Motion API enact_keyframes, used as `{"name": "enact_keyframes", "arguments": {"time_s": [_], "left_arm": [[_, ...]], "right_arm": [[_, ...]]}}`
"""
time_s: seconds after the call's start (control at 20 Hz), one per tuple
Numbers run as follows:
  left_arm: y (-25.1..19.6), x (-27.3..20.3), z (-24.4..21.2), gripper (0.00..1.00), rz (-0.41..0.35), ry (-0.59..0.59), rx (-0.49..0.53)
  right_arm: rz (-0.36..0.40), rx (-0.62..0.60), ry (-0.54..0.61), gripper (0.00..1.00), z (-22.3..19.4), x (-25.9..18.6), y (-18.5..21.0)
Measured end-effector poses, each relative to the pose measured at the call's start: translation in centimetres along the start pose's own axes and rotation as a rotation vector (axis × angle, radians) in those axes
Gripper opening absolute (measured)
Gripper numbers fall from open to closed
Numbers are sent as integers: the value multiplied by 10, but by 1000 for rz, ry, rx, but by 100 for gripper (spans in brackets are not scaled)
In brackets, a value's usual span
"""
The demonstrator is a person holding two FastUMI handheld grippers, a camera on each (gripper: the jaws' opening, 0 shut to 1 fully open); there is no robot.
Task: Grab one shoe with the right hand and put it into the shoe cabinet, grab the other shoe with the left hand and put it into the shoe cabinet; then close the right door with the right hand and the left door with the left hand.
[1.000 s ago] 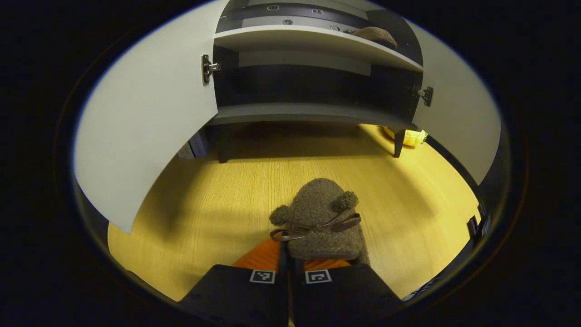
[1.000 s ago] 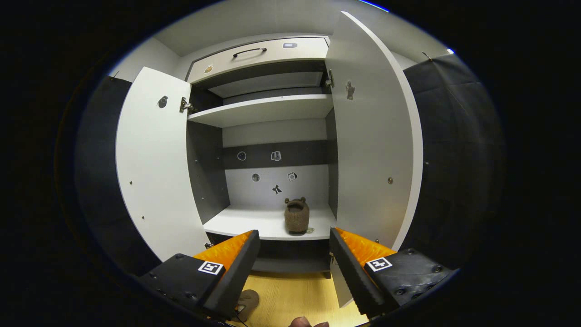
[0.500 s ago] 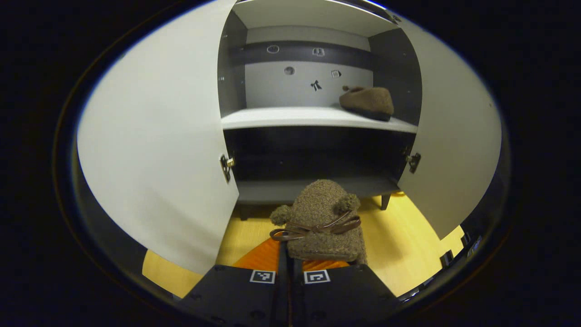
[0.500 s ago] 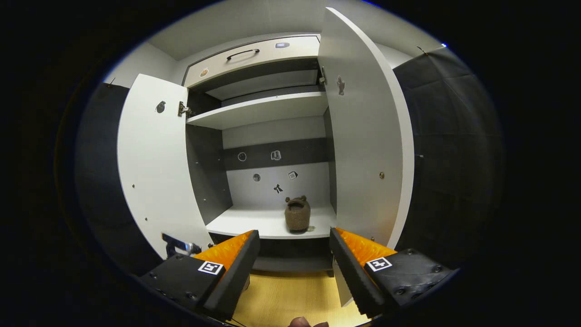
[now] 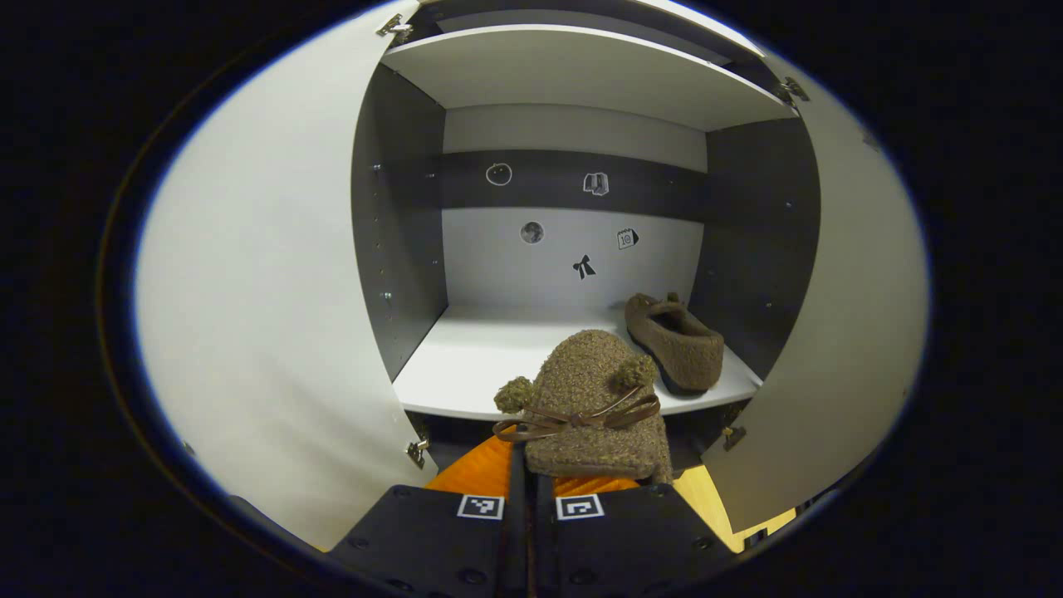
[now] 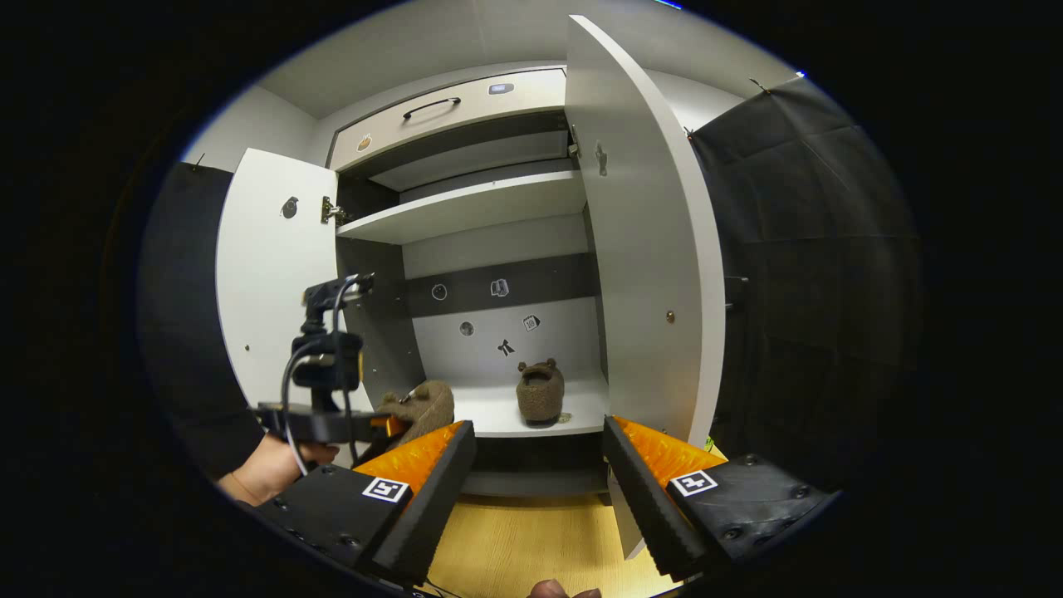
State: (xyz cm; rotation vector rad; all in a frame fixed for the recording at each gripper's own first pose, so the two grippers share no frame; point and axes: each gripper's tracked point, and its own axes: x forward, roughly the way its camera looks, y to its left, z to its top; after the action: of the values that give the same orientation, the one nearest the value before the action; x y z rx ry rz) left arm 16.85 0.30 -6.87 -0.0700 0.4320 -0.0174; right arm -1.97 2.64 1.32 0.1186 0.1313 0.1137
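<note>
Before the open shoe cabinet (image 6: 465, 208), left gripper (image 5: 531, 473) clenched the second slipper (image 5: 594, 407) near the shelf edge; first slipper (image 5: 674, 340) sat far right. Right gripper (image 6: 538, 486) hung released. Risk: early release could drop it off the lip.

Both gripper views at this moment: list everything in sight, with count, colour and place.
shoe in gripper: 1, brown fuzzy with bow, clamped in the left gripper, at the shelf's front edge
shoe on shelf: 1, brown fuzzy, right side of the lower shelf
shoe cabinet: 1, white and dark grey, both doors open
left door: 1, white, swung open
right door: 1, white, swung open
drawer: 1, white with dark handle, top of the cabinet
stickers: several, small, on the back panel
floor: yellow wood, below the cabinet
left gripper: orange and black, shut on the shoe
right gripper: orange and black, open
hand: 1, holding the left gripper
</note>
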Motion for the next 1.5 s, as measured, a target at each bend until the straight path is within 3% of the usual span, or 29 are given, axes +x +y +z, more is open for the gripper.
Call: {"name": "enact_keyframes", "arguments": {"time_s": [0.25, 0.5, 0.7, 0.85, 1.15, 1.25, 1.35, 1.4, 1.5], "left_arm": [[-7, 65, 49, 8, 21, 2, 26], [-7, 139, 65, 8, 53, 76, 39], [-4, 188, 68, 9, 94, 114, 80], [-6, 217, 55, 8, 90, 177, 43], [-2, 236, 44, 9, 127, 222, 84], [-2, 230, 47, 14, 126, 209, 96], [-5, 222, 55, 25, 110, 177, 113], [-5, 216, 58, 43, 112, 167, 130], [-5, 201, 65, 64, 112, 130, 152]], "right_arm": [[-18, 7, -1, 98, -3, -6, -14], [-40, 11, -8, 98, -3, -12, -31], [-44, 14, -10, 98, -6, -19, -41], [-58, 6, -12, 97, -5, -23, -49], [-73, 8, -14, 98, -5, -35, -60], [-82, 11, -8, 98, -7, -38, -65], [-91, 15, -4, 98, -8, -41, -71], [-95, 16, -1, 98, -8, -42, -74], [-109, 16, -4, 98, -7, -43, -81]]}}
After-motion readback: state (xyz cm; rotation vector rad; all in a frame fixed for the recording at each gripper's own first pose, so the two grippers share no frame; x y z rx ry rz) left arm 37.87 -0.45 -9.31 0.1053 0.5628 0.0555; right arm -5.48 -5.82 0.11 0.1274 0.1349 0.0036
